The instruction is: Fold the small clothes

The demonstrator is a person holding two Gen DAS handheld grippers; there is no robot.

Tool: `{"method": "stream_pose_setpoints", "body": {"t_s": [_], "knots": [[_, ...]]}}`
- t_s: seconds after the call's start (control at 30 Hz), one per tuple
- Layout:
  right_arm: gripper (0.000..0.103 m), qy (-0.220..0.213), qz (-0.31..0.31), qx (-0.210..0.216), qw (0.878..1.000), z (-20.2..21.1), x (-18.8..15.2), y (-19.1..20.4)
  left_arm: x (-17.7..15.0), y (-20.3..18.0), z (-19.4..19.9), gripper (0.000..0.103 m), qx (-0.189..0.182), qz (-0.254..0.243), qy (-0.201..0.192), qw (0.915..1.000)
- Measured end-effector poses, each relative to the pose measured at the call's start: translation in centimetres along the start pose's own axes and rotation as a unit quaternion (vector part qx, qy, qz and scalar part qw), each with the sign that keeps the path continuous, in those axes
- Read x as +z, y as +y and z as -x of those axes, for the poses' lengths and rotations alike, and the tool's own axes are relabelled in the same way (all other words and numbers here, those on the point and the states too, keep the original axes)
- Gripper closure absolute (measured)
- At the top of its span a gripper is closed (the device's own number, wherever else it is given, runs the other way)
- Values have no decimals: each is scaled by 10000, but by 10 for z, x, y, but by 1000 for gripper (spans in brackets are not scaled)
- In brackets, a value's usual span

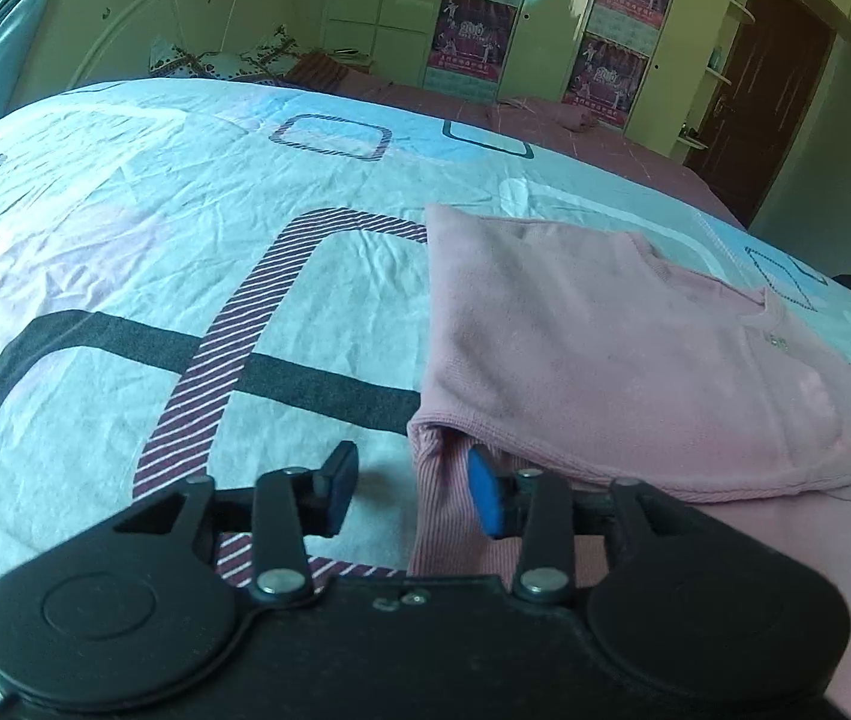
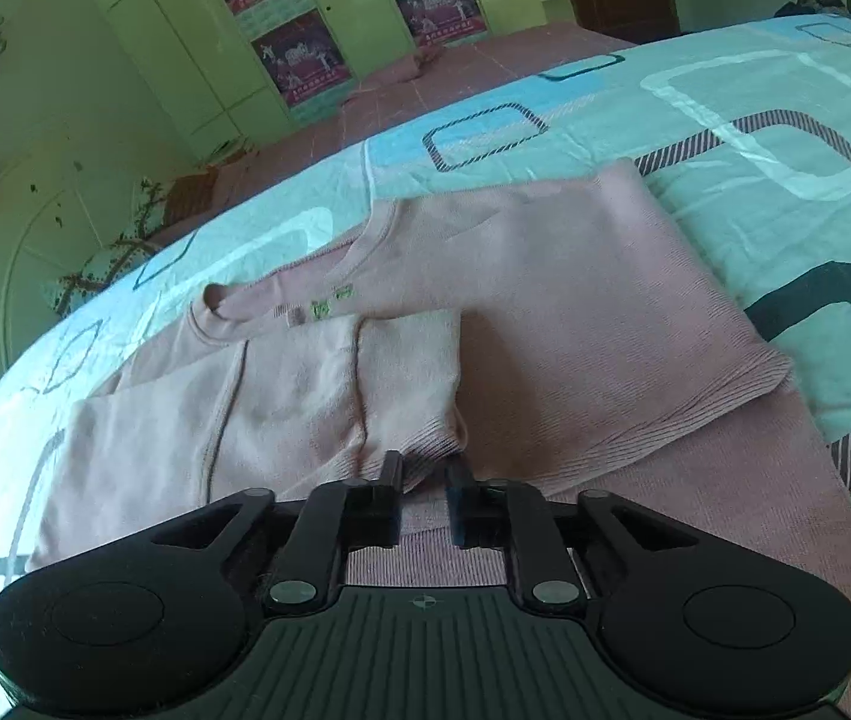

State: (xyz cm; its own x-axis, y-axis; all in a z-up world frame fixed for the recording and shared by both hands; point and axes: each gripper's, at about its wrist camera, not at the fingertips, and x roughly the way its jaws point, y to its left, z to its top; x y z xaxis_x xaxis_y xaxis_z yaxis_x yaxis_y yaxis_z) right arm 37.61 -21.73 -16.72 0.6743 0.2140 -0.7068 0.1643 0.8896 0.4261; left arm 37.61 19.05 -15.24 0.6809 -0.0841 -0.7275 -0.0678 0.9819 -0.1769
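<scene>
Bedroom, greenish daylight. A wardrobe (image 1: 545, 30) with posters on its doors lines the far wall, a dark door (image 1: 767, 96) stands to one side, and an arched white headboard (image 1: 185, 30) shows behind the bed.

The bed (image 1: 125, 252) fills both views, covered by a wrinkled pale sheet printed with rounded squares, some striped, some dark.

A pink sweater (image 2: 575, 312) lies flat on the sheet near the edge closest to the cameras. One side panel is already folded over the body. The other side is turned in too, a lighter inner face showing, with a sleeve cuff (image 2: 413, 378) doubled back toward the ribbed hem. The neckline with small green marks points away toward the headboard.

The left tool (image 1: 413, 489) is low at the hem's corner, jaws spread wide, one blue pad over the ribbed hem and the other over bare sheet, nothing held. The right tool (image 2: 422, 492) sits at the hem beside the cuff, jaws narrowly parted; cloth lies under them, but I cannot tell whether any is pinched.

Judgement: side folds look done, and the bottom-to-top fold is in hand. The next move calls for both tools to take the hem at matching corners, then lift and carry it evenly toward the neckline without dragging the tucked sleeve loose.
</scene>
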Motion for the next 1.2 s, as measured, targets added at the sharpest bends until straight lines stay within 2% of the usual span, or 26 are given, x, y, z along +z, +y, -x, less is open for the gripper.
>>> {"method": "stream_pose_setpoints", "body": {"t_s": [0.07,0.1,0.2,0.5,0.57,0.6,0.63,0.67,0.7,0.77,0.87,0.93,1.0,1.03,1.07,1.13,1.2], "knots": [[59,-175,6,-17,9998,7,6,-2,5,5,10,34,-16,181,-162,9997],[58,-240,40,-36,9997,8,10,-2,7,6,14,32,-35,273,-256,9993],[58,-262,97,-116,9995,1,19,-3,21,5,7,31,-125,388,-254,9988],[58,-9,332,-211,9992,-48,27,3,62,-12,-73,35,-251,510,-53,9984],[59,33,426,-115,9990,-53,30,8,67,-12,-90,40,-268,572,42,9980],[69,48,512,-100,9986,-56,31,11,69,-12,-95,42,-264,590,44,9979],[75,51,575,-98,9983,-57,31,13,71,-14,-99,52,-259,570,3,9980],[89,75,610,-58,9981,-59,32,15,73,-16,-103,69,-263,488,-16,9985],[93,85,644,-23,9979,-61,32,17,74,-18,-106,78,-231,419,-24,9989],[94,14,777,-27,9970,-62,31,23,73,-17,-107,91,-184,442,-126,9988],[95,-279,916,-9,9954,-56,31,31,69,-16,-97,99,-68,409,-502,9979],[95,-660,1135,-19,9913,-44,33,39,66,-16,-89,99,79,382,-766,9963],[95,-938,1381,-137,9859,-40,33,43,63,-16,-94,99,158,391,-692,9967],[95,-941,1499,-332,9836,-46,32,44,61,-15,-99,99,228,375,-618,9971],[95,-705,1543,-534,9841,-58,32,41,59,-15,-101,99,264,365,-645,9969],[95,-310,1304,-605,9891,-74,28,28,60,-18,-98,99,330,303,-687,9966],[94,-346,1229,-646,9897,-69,26,22,59,-19,-97,95,406,255,-679,9965]]}}
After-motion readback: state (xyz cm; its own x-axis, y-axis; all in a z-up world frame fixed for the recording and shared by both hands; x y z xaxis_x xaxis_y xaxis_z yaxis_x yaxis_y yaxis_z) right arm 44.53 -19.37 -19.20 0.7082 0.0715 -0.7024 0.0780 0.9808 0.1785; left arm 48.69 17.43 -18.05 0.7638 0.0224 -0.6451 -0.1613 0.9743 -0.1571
